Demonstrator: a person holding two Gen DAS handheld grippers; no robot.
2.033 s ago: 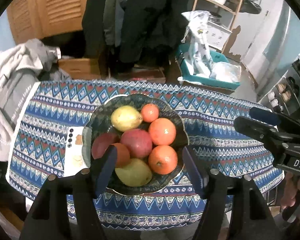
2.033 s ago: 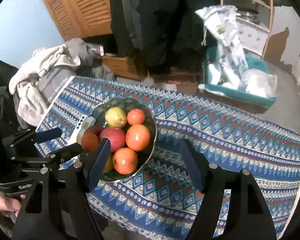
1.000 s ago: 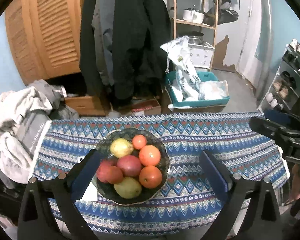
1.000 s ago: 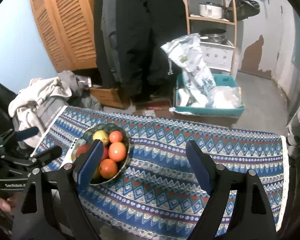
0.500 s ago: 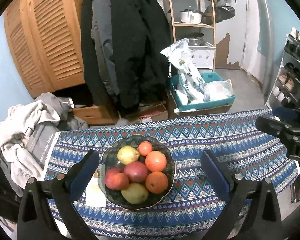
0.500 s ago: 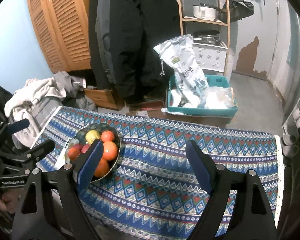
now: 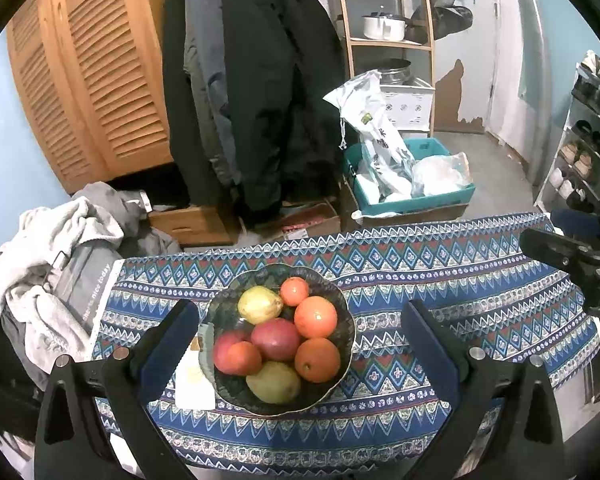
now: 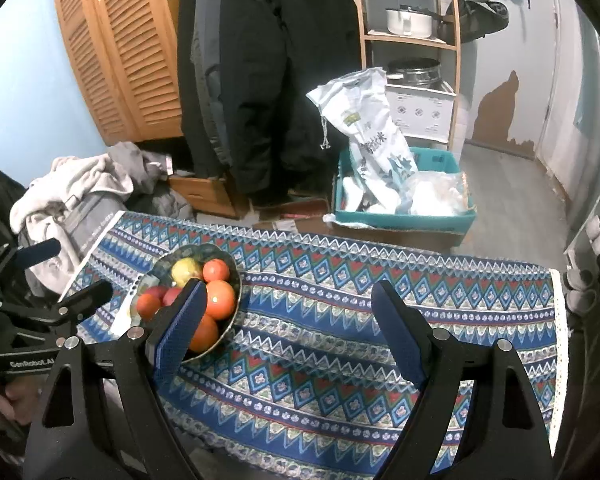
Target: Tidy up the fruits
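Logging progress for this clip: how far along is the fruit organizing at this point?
It looks finished or nearly so. Done: the fruits, oranges, yellow pears and red apples, are all piled in the dark bowl on the patterned tablecloth. In hand: nothing; the left gripper and right gripper are both open and empty. Left: no loose fruit is visible on the cloth.

The right tongs (image 8: 288,312) hang wide apart and empty above the patterned surface (image 8: 340,304); a fruit bowl (image 8: 230,276) sits at their left finger.

fruits (image 7: 284,336) in bowl (image 7: 346,344) | bowl on table (image 7: 480,304) (left part) | crate (image 7: 420,200) behind
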